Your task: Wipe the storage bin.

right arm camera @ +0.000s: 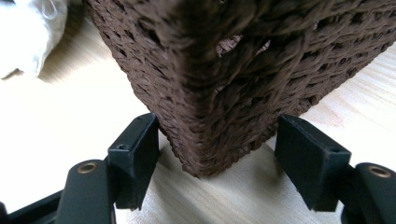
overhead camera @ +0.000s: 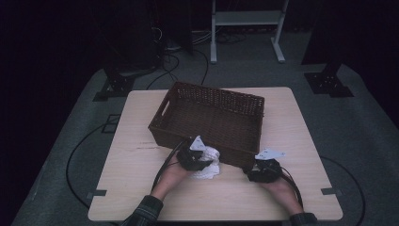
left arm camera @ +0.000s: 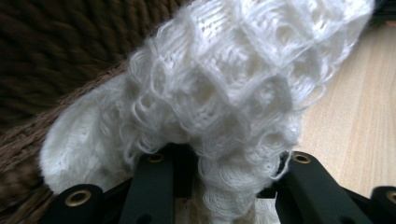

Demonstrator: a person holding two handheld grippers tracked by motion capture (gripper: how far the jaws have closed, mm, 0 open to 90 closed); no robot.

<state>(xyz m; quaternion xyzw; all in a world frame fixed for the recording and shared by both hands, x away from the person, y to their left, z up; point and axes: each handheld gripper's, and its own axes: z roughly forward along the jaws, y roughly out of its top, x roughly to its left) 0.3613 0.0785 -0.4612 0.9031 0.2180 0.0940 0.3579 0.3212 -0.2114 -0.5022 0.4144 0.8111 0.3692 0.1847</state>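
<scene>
Left tool [overhead camera: 196, 159] clamped on white knitted cloth [left arm camera: 224, 93], at six o'clock of the dark brown woven basket [overhead camera: 207, 115], on the pale wooden surface [overhead camera: 141, 169]. Right tool [right arm camera: 215, 154] apart, straddling the basket's corner. Probably next: lift cloth over rim.

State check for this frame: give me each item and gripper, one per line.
White knitted cloth: bunched on the table beside the basket's near wall, pinched by the left gripper.
Wicker basket: upright on the table, nothing visible inside.
Left gripper: shut on the cloth.
Right gripper: jaws straddle the basket's near corner; contact unclear.
Table: bears the basket and cloth.
</scene>
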